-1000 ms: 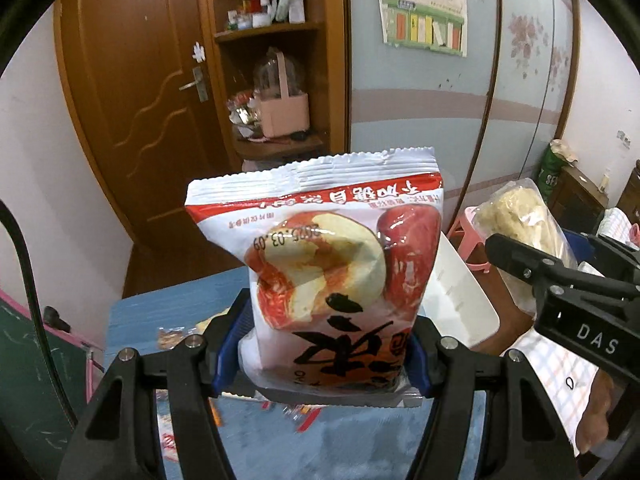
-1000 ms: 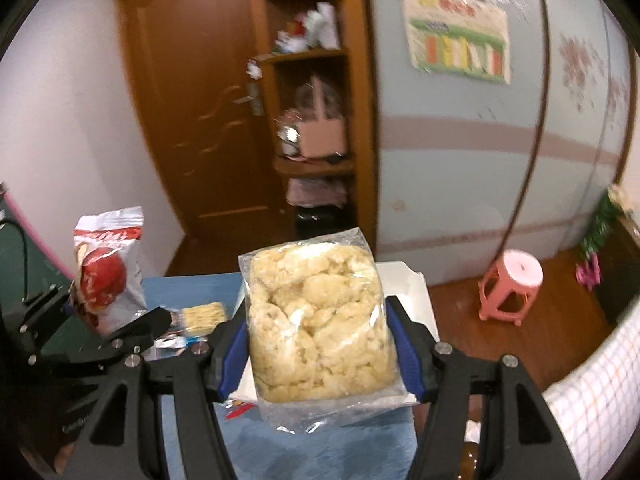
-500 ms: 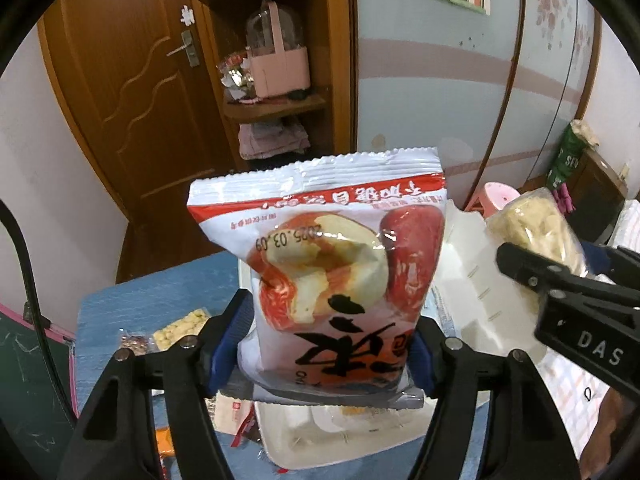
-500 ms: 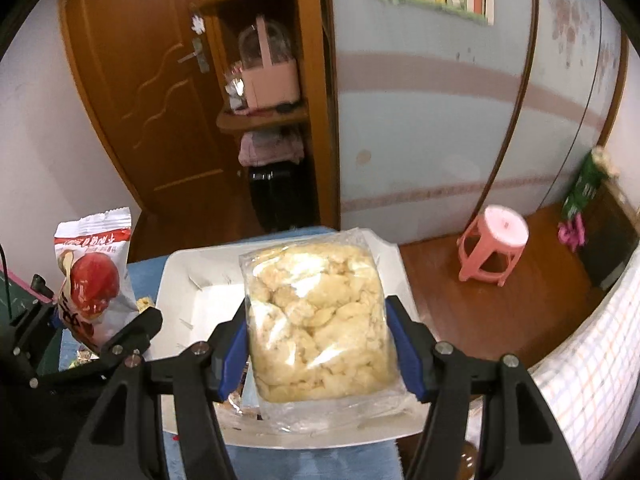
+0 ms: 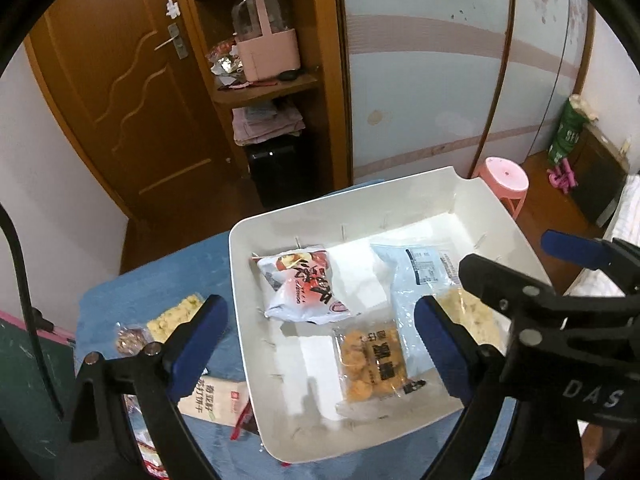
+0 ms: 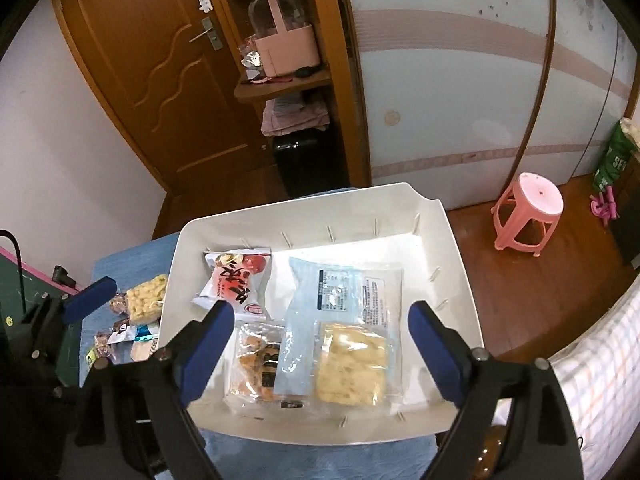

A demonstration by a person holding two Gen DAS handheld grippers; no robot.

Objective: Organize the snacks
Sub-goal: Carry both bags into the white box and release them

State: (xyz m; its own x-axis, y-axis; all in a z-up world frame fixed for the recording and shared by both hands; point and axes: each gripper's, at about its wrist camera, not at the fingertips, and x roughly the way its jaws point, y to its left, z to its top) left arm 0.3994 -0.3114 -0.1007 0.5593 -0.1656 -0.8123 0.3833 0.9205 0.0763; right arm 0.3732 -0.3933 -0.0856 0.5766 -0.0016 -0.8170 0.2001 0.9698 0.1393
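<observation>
- Sitting on the blue tabletop (image 6: pixel 132 260), filling most of its right side: white tray (image 6: pixel 452 264), rigid and shallow, easy to shift by its rim.
- Lying flat in the tray's right half: pale blue-backed cracker packet (image 6: pixel 348 320), the largest snack, long axis running from the tray's near edge to its far edge, label end pointing away; looking light, crinkly and brittle inside, so pinching best across the sealed side edges.
- Resting in the tray's far left corner: red-and-white date packet (image 5: pixel 302 286), puffy and slippery, tilted with its long axis slanting toward the near right; taking hold across the narrow width seeming safest.
- Lying at the near left of the tray, touching the cracker packet: small orange biscuit pack (image 5: pixel 370 362), crushable.
- Waiting on the tabletop's left edge: loose small snacks (image 6: pixel 146 298), light and soft.
- Hovering above the tray, having just been opening: left gripper (image 5: pixel 320 344) and right gripper (image 6: pixel 320 348), both spread wide, gripping nothing.
</observation>
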